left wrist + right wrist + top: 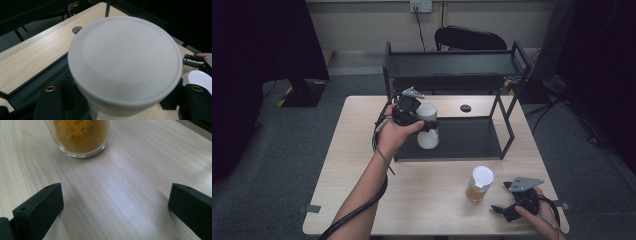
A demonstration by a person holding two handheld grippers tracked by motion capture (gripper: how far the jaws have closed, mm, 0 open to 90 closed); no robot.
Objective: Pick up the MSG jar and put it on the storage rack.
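A white lidded container (428,141) hangs tilted over the left end of the black rack's lower shelf (467,137). My left gripper (428,125) is shut on its body. In the left gripper view its round white lid (125,60) faces the camera, with the black jaws of the left gripper (123,105) on either side of it. A glass jar of orange powder (479,184) with a white lid stands on the table at the front right. My right gripper (502,198) rests just right of it, open. In the right gripper view the jar's base (82,135) stands ahead of the empty right gripper (115,205).
The two-tier black rack has an upper shelf (452,65) toward the table's far edge. The light wooden table (422,200) has a round cable hole (465,108) behind the rack. A dark chair (469,37) stands beyond the table.
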